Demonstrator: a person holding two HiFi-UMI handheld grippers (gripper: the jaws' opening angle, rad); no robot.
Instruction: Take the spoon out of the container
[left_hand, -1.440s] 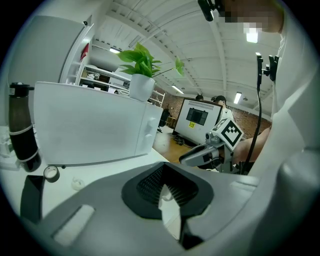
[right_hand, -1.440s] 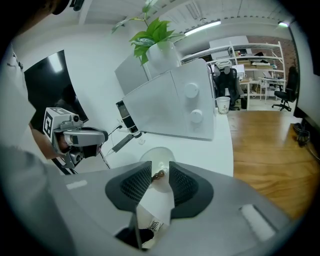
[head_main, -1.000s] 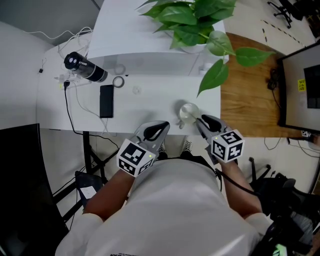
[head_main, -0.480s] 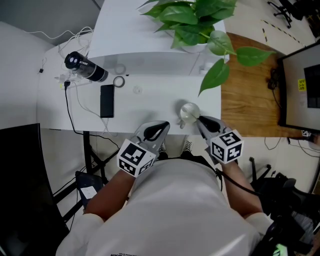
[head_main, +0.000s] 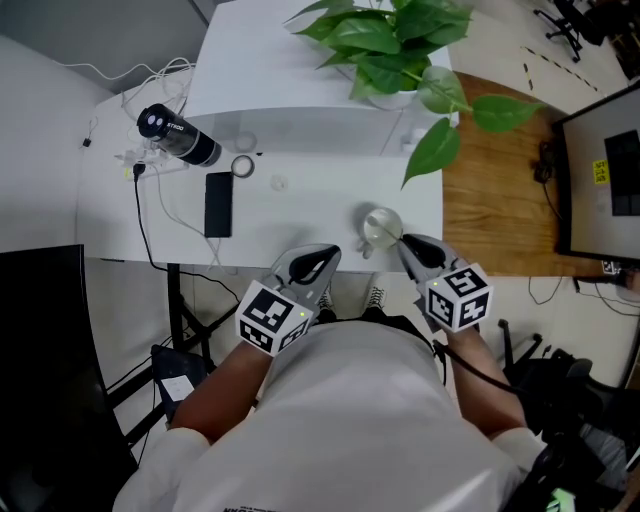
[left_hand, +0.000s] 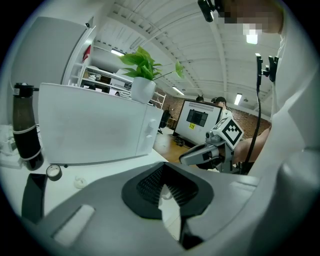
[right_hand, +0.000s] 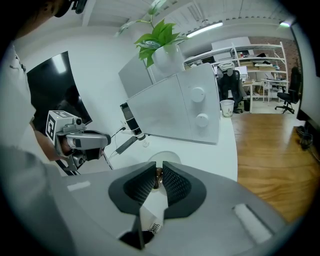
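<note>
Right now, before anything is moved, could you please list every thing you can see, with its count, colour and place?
table: one, white, under everything
appliance: one, white, back of the table
plant: one, green, on top of the appliance
bottle: one, black, back left of the table
cables: several, white and black, left edge
phone: one, black, flat, left of centre
ring: one, dark, small, just beyond the phone
container: one, pale, round, front right
spoon: one, brown handle, between the right gripper's jaws
monitor: one, black, far right, off the table
left gripper: one, grey, shut and empty, table's front edge
right gripper: one, grey, shut on the spoon, at the container
</note>
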